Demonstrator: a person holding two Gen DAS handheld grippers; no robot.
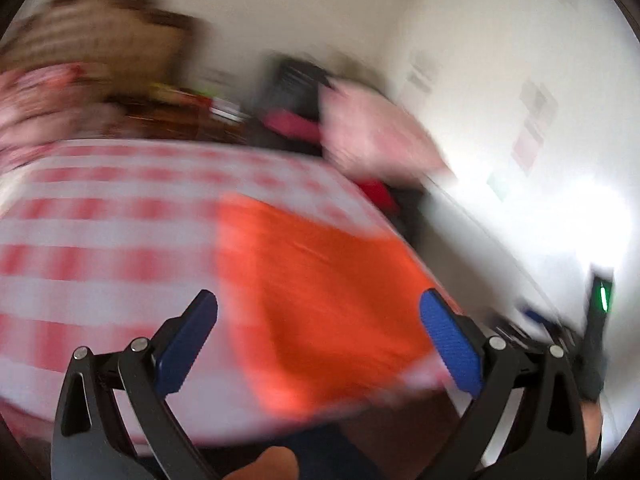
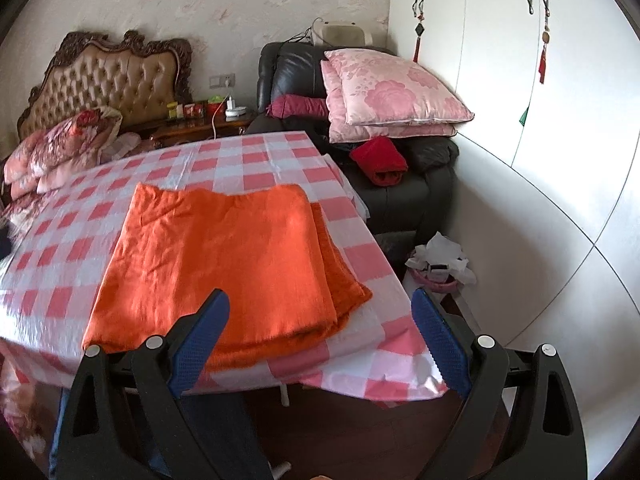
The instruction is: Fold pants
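1. A table is wearing a red-and-white checked cloth, filling the centre-left of the frame.
2. Folded orange pants are lying flat on it, near the lower edge.

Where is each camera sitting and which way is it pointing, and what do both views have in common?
Left wrist: on the left gripper, looking forward over the table's near edge at the orange pants; badly motion-blurred; its open blue-padded fingers show.
Right wrist: on the right gripper, held back from the near edge, facing the folded pants, with bed, armchair and wardrobe beyond; its open fingers show.
Shared: the pants, the checked tablecloth and the pink pillows.
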